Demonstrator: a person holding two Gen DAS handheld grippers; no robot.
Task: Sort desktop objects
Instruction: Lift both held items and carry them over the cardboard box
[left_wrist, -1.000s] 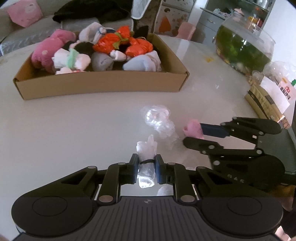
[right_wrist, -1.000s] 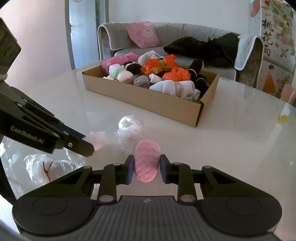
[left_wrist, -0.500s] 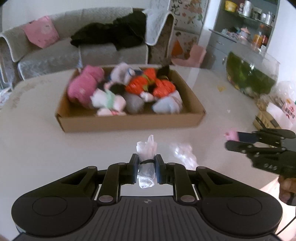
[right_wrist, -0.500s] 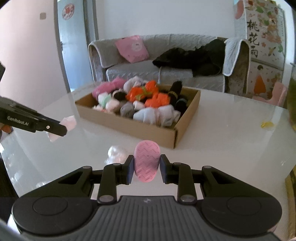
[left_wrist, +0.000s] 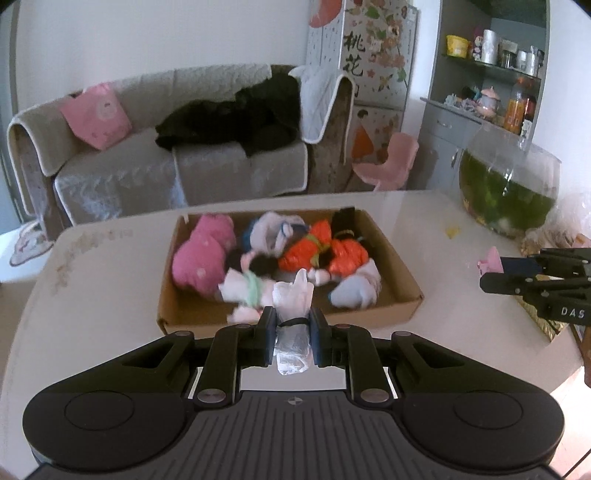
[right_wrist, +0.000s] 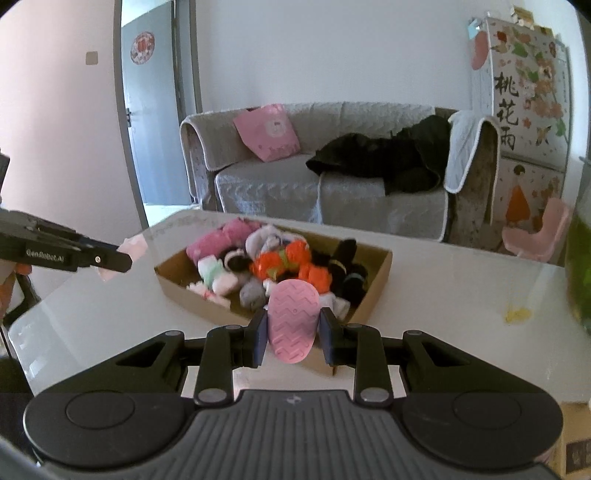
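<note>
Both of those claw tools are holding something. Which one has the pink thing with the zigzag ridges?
The right gripper: its fingers clamp the pink zigzag-ridged piece. The left gripper instead grips a clear plastic bag tied with a dark band.

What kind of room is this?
Most likely a living room at home: there's a sofa with a pink cushion, a fish bowl on the table, and a shelf with jars.

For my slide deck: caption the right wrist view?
Right hand-held gripper shut on a pink ridged sole, raised before a cardboard box of rolled socks.
</note>
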